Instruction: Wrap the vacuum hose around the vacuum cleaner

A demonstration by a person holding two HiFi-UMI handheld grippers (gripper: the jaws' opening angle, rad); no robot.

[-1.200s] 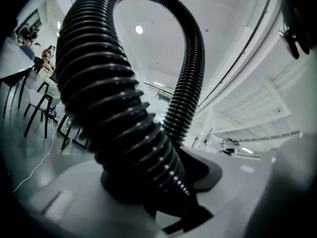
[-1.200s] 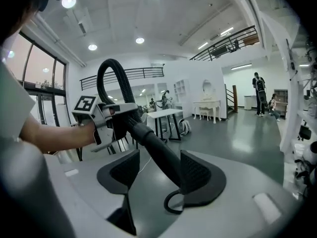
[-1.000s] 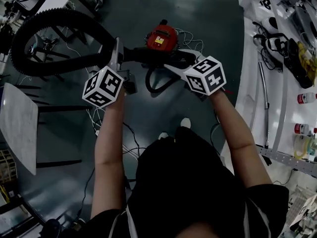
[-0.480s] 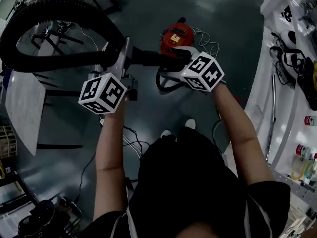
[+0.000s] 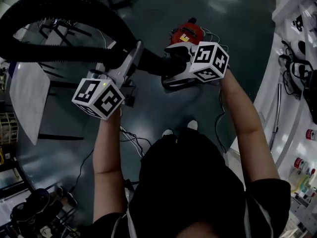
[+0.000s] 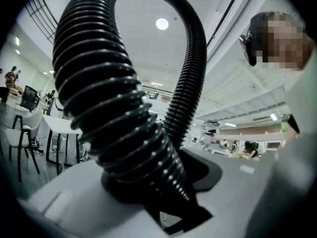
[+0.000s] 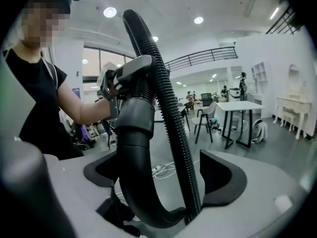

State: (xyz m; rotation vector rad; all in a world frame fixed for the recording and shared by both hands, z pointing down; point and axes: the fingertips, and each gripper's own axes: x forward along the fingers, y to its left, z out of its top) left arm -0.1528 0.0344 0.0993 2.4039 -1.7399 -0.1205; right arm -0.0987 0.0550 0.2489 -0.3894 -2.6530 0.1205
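Observation:
A thick black ribbed vacuum hose (image 5: 59,4) arcs in a big loop at the upper left of the head view. My left gripper (image 5: 130,58) is shut on it near the smooth cuff; in the left gripper view the hose (image 6: 114,113) fills the gap between the jaws. My right gripper (image 5: 176,66) is just to the right, above the red vacuum cleaner (image 5: 188,32) on the floor. Its jaws are opening. The smooth curved black end tube (image 7: 131,157) and a thinner ribbed stretch (image 7: 168,113) pass between them, and the right pad stands off the hose.
A white table (image 5: 29,98) stands at the left, with cables (image 5: 129,138) trailing over the dark floor by the person's feet. A white workbench (image 5: 297,14) with tools runs along the right. Tables and chairs (image 7: 237,105) show in the right gripper view.
The right gripper's jaws have widened around the hose end. Both grippers and the hose loop have risen in the head view, with the right one now closer to the red vacuum.

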